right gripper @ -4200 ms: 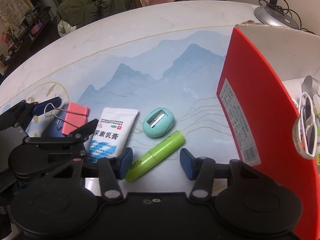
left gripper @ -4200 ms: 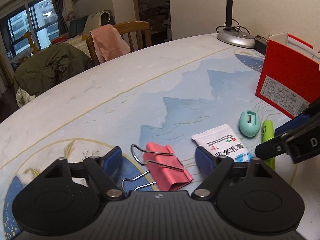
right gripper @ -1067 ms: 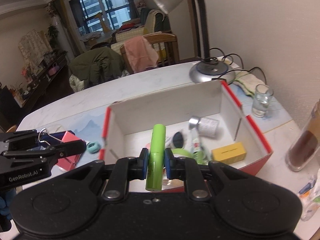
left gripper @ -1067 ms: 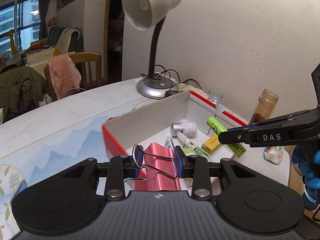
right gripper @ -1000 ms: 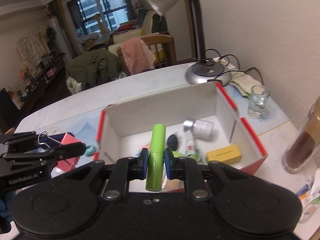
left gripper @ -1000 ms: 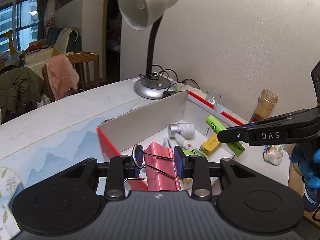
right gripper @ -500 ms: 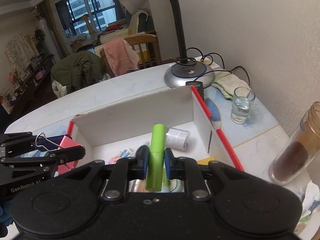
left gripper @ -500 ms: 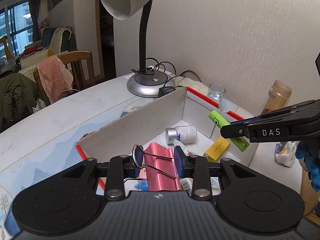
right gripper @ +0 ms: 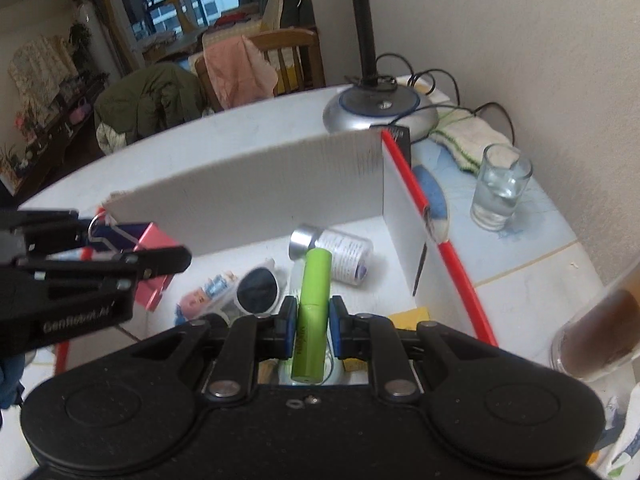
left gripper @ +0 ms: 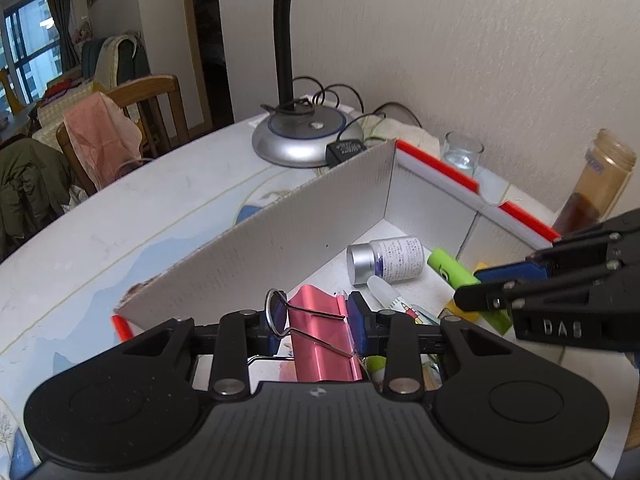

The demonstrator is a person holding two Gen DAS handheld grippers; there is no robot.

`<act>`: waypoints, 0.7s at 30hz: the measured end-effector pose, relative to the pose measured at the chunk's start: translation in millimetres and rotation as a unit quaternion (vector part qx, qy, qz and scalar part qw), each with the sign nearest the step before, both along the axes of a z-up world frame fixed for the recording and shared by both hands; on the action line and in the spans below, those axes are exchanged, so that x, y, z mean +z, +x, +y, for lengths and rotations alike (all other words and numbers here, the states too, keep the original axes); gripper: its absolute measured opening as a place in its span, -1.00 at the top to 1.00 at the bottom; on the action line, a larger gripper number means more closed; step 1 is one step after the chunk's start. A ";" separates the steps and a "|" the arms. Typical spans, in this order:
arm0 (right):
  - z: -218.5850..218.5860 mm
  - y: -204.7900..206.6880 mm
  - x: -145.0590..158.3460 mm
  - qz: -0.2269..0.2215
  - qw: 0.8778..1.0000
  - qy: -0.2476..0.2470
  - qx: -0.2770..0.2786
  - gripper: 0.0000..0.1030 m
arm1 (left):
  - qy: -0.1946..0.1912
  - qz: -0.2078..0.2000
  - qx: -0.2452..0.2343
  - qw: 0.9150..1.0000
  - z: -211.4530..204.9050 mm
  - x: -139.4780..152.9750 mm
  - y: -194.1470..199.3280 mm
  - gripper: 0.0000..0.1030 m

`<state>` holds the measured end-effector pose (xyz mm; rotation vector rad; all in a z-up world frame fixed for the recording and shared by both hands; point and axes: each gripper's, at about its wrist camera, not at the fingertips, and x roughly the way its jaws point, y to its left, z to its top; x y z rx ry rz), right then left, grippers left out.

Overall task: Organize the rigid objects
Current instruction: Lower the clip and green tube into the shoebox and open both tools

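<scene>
Red box (left gripper: 436, 166) floor cluttered, green tube (right gripper: 314, 312) base hidden

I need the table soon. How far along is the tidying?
Several items already lie in the red box, including a small bottle. In hand: the left gripper holds a pink binder clip, the right gripper a green tube, both above the box. Left: releasing them.

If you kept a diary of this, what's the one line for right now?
left gripper: shut on pink metal binder clip | right gripper: shut on lime-green plastic tube | both above red-and-white cardboard box | nothing released
</scene>
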<state>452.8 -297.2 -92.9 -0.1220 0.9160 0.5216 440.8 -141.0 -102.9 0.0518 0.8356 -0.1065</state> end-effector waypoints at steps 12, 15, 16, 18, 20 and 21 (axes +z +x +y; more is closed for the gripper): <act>6.6 4.6 -24.9 0.026 0.999 -0.031 0.017 0.69 | -0.002 0.054 0.010 0.999 -1.1 -25.8 23.3 0.37; 7.6 4.6 -27.6 0.030 0.999 -0.037 0.020 0.69 | -0.006 0.068 0.016 0.998 0.1 -28.7 27.1 0.37; 7.8 4.7 -28.2 0.031 0.999 -0.038 0.021 0.69 | -0.009 0.074 0.015 0.997 0.8 -29.6 28.2 0.37; 8.2 4.9 -29.6 0.035 0.998 -0.039 0.021 0.69 | -0.014 0.081 0.017 0.996 2.6 -31.1 29.0 0.37; 8.2 4.6 -30.0 0.036 0.998 -0.038 0.019 0.68 | -0.018 0.085 0.021 0.996 4.1 -32.0 29.5 0.37; 8.2 4.5 -29.9 0.037 0.998 -0.038 0.020 0.68 | -0.020 0.089 0.022 0.996 4.9 -32.6 29.8 0.37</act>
